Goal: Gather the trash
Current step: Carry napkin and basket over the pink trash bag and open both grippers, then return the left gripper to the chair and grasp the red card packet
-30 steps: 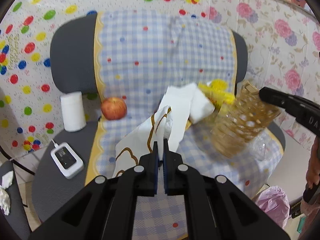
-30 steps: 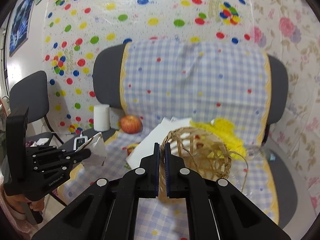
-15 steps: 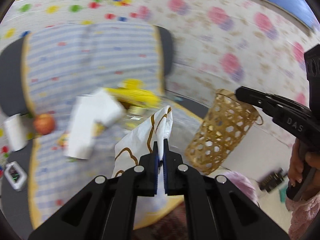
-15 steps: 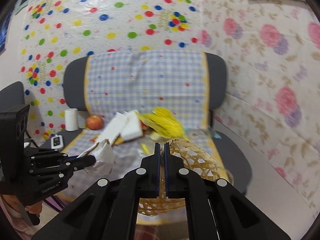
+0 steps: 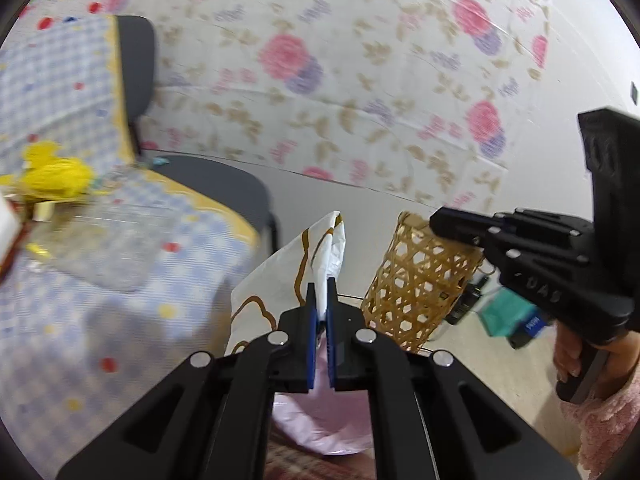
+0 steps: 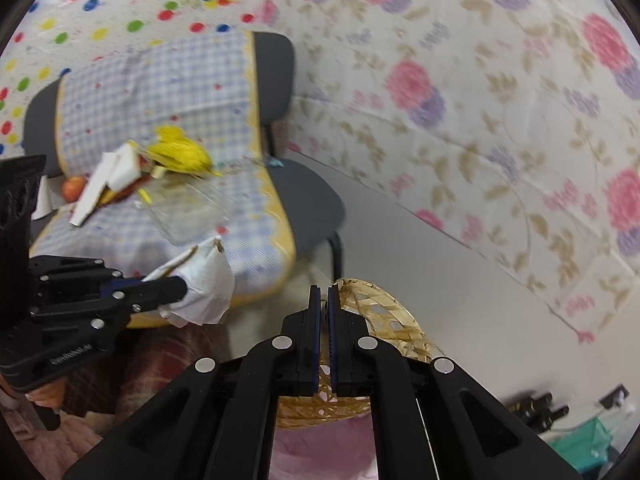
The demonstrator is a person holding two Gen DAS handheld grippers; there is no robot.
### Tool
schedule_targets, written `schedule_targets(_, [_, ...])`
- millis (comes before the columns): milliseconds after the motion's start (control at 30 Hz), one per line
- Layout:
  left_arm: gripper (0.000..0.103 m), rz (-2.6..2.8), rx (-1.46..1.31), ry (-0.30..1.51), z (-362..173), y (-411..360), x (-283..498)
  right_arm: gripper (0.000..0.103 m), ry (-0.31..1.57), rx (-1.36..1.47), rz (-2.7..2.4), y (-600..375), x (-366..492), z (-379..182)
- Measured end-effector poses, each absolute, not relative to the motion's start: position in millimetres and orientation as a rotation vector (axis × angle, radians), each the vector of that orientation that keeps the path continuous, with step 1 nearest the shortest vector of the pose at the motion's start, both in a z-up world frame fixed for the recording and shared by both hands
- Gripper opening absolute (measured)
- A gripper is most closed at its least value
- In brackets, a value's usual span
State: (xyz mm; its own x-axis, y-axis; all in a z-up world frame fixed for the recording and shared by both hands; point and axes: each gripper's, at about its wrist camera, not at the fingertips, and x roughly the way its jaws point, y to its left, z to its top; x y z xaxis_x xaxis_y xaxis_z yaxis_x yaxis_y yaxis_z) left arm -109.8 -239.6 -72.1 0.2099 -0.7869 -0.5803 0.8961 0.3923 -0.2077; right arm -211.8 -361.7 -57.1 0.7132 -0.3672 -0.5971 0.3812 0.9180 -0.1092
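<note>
My left gripper (image 5: 321, 286) is shut on a white paper wrapper with brown lines (image 5: 304, 264), held in the air past the chair's right edge; the wrapper also shows in the right wrist view (image 6: 204, 284). My right gripper (image 6: 324, 296) is shut on the rim of a woven bamboo basket (image 6: 384, 320), held in the air to the right of the wrapper; the basket also shows in the left wrist view (image 5: 416, 280). A pink plastic bag (image 5: 320, 420) lies below both grippers.
A chair (image 6: 312, 196) with a blue checked cover (image 6: 160, 92) holds yellow netting (image 6: 180, 154), white paper pieces (image 6: 104, 176), a clear plastic sheet (image 6: 188, 210) and an apple (image 6: 73, 188). A flowered wall (image 6: 480, 100) stands behind. A teal item (image 5: 504, 314) lies on the floor at right.
Both grippers have swung right, away from the chair seat and out over the floor. The wrapper and the basket moved with them; the basket now hangs above the pink bag.
</note>
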Motion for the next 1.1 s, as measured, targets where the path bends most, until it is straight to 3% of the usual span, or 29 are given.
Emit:
schedule_targets(167, [0.002,-1.257,0.215,0.730,-85,-266,-121,0.006,0.700,0.073,-0.469,-388,-222,-79])
schedule_targets(233, [0.008,-1.267,0.218,0.768,-91,-275,-120,0.007,0.717,0.094,-0.479,-396,-222,-85])
schedule_targets(300, [0.030,-1.268,0.206,0.792,-93,-280,-116,0.021,0.722,0.114,-0.490,-404,-222,-90])
schedule_targets(367, [0.044,-1.261,0.183,0.801,-92,-277,-110,0.029,0.718,0.125,-0.492,-407,-222,-90])
schedule_targets(767, [0.045,-0.975,0.183,0.682,-69,-204,-76,0.030,0.547,0.224,-0.356,-386,-196,-58])
schedule_targets(1033, [0.045,-0.789,0.182,0.656,-63,-149,-55,0.031,0.574,0.199,-0.200,-343,-138,-49])
schedule_targets(1100, [0.045,-0.739,0.174,0.656,-60,-136,-46,0.035,0.584,0.171,-0.155,-329,-120,-46])
